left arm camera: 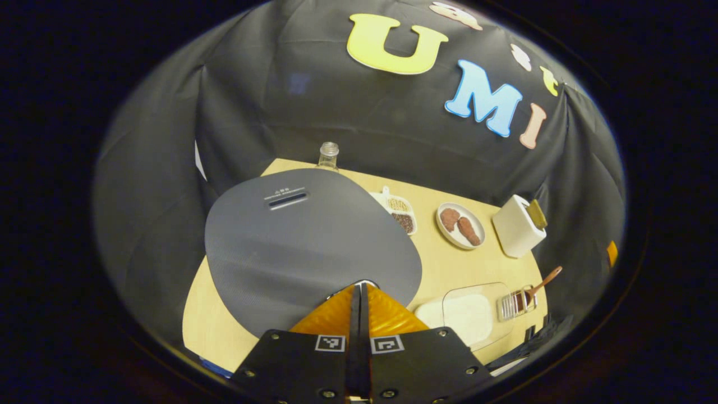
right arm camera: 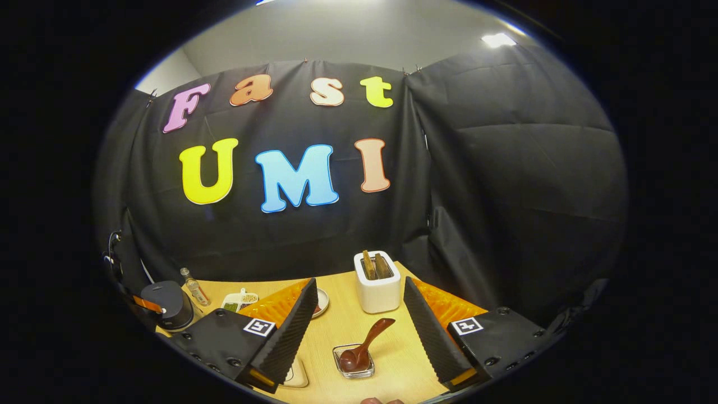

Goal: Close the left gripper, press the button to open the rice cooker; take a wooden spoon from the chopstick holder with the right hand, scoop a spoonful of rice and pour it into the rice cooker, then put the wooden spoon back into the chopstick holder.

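Note:
The rice cooker's grey lid (left arm camera: 303, 241) is down and lies right under my left gripper (left arm camera: 362, 285). That gripper is shut with nothing between its fingers, and its tips sit at the lid's front edge. I cannot tell whether they touch the button. In the right gripper view the cooker (right arm camera: 165, 303) stands at the far left. A wooden spoon (right arm camera: 364, 345) leans in a small clear holder (right arm camera: 353, 365) on the table. My right gripper (right arm camera: 360, 281) is open and above the table, with the spoon ahead between its fingers, untouched. A clear tub of white rice (left arm camera: 465, 314) sits beside the holder (left arm camera: 516, 303).
On the wooden table (left arm camera: 449, 264) stand a white toaster (right arm camera: 377, 280), a plate of brown food (left arm camera: 460, 224), a divided dish of beans (left arm camera: 399, 212) and a small glass bottle (left arm camera: 328, 154). Black cloth walls close in the back and sides.

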The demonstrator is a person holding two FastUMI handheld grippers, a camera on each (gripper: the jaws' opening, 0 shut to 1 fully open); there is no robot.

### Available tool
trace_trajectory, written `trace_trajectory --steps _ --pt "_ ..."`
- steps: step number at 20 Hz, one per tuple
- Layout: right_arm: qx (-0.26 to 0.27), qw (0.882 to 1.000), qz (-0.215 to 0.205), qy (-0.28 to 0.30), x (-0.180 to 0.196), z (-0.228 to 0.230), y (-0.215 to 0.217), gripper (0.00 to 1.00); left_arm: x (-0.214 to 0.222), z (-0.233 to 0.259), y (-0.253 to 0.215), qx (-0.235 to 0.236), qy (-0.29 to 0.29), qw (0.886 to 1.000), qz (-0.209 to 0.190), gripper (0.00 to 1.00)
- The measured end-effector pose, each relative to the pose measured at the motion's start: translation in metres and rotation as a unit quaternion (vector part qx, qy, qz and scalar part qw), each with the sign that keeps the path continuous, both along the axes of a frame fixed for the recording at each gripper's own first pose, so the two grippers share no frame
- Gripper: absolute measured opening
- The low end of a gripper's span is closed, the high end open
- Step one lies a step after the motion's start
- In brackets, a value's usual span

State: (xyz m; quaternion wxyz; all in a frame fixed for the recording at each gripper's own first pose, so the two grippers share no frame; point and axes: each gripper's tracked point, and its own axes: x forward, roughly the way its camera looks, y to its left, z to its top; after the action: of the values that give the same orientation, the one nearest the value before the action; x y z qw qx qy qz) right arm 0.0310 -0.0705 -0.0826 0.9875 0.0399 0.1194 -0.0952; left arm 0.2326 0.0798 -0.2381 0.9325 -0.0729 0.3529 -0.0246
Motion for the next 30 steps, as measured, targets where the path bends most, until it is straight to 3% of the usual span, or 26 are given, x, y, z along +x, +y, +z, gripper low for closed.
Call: trace_trajectory --steps 2,7,9,13,16,17,18,19,20,21,23,24,25,27,30 --pt "-0.005 1.0 -0.003 0.004 -0.005 -0.001 -0.001 0.98 -0.005 0.004 0.001 0.007 -0.008 1.0 0.012 0.02" --pt "-0.009 1.0 -0.022 0.004 -0.023 0.004 -0.011 0.98 -0.006 0.044 0.0 0.06 -0.091 0.994 0.01 0.02" --pt "-0.01 0.999 -0.033 0.003 -0.032 0.006 -0.017 0.98 -0.002 0.087 0.005 0.067 -0.155 0.985 0.027 0.02" --pt "-0.008 0.999 -0.043 0.008 -0.04 0.008 -0.02 0.98 -0.022 0.188 0.017 0.057 -0.285 0.955 0.054 0.02" --pt "-0.01 0.999 -0.041 0.01 -0.038 0.01 -0.018 0.98 -0.063 0.215 0.023 0.031 -0.321 0.945 0.056 0.01" --pt "-0.01 0.999 -0.038 0.014 -0.035 0.007 -0.019 0.98 -0.075 0.219 0.026 0.035 -0.328 0.942 0.055 0.06" --pt "-0.007 0.999 -0.039 0.023 -0.031 0.003 -0.021 0.93 -0.087 0.221 0.032 0.044 -0.331 0.941 0.057 0.0" --pt "-0.002 0.999 -0.039 0.028 -0.027 -0.001 -0.024 0.93 -0.1 0.218 0.033 0.047 -0.332 0.94 0.054 0.0" --pt "0.002 0.999 -0.038 0.032 -0.022 -0.002 -0.026 0.98 -0.106 0.216 0.037 0.05 -0.333 0.94 0.06 0.21" --pt "0.005 0.999 -0.036 0.035 -0.015 -0.004 -0.027 0.93 -0.114 0.212 0.044 0.054 -0.329 0.94 0.075 0.41" --pt "0.007 0.999 -0.032 0.04 -0.002 -0.01 -0.032 0.98 -0.131 0.204 0.067 0.064 -0.321 0.937 0.124 0.82" --pt "0.014 0.999 -0.03 0.043 0.005 -0.013 -0.033 0.93 -0.136 0.198 0.072 0.063 -0.31 0.939 0.139 0.89" --pt "0.025 0.998 -0.027 0.047 0.011 -0.019 -0.034 0.98 -0.143 0.191 0.072 0.058 -0.301 0.939 0.154 0.89" --pt "0.042 0.997 -0.027 0.06 0.024 -0.034 -0.039 0.98 -0.15 0.185 0.08 0.051 -0.293 0.936 0.19 0.89" --pt "0.072 0.993 -0.026 0.088 0.04 -0.064 -0.048 0.98 -0.158 0.187 0.071 0.038 -0.297 0.931 0.211 0.89"
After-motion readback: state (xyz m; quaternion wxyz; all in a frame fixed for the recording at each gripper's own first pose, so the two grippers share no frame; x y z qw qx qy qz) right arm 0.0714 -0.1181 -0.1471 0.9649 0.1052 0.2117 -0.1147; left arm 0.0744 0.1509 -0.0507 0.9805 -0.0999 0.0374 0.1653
